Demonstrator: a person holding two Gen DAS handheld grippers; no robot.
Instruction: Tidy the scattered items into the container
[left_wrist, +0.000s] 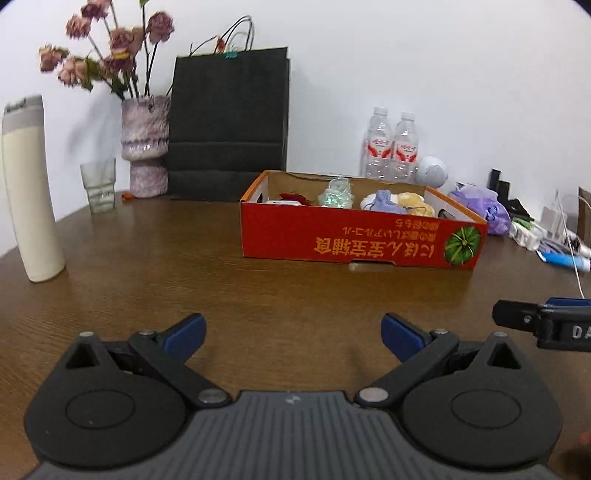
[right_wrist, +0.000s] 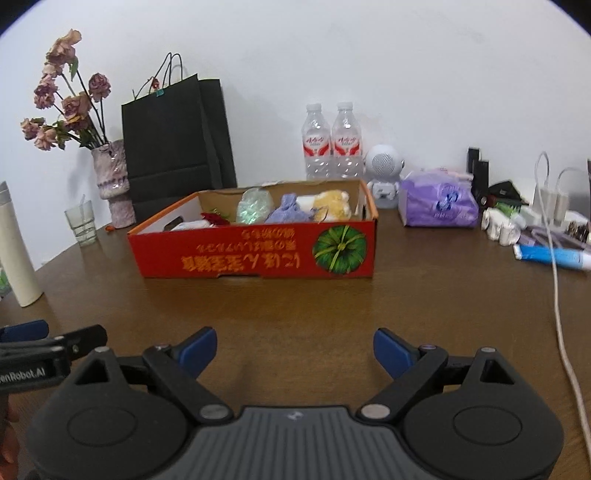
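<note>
**Box looks packed, both claws empty**

Left wrist: left claw (left_wrist: 293, 331) spread wide, nothing in it, over bare tabletop (left_wrist: 155, 258); red box (left_wrist: 354, 236) ahead holds the soft items.

Right wrist: right claw (right_wrist: 294, 350) spread too, empty. I'd scan for strays before reaching.

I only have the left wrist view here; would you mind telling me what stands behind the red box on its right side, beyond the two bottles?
Observer: In the right wrist view, a small white robot-shaped speaker stands beside the water bottles, behind the red box; your view shows only its round head.
Operator: Thank you. Is the right gripper holding anything?
Observer: No. The right gripper is open, with only bare table between its fingers.
Operator: Anything near it to watch for?
Observer: A white cable runs down the table along its right side, from the clutter at the back.
</note>
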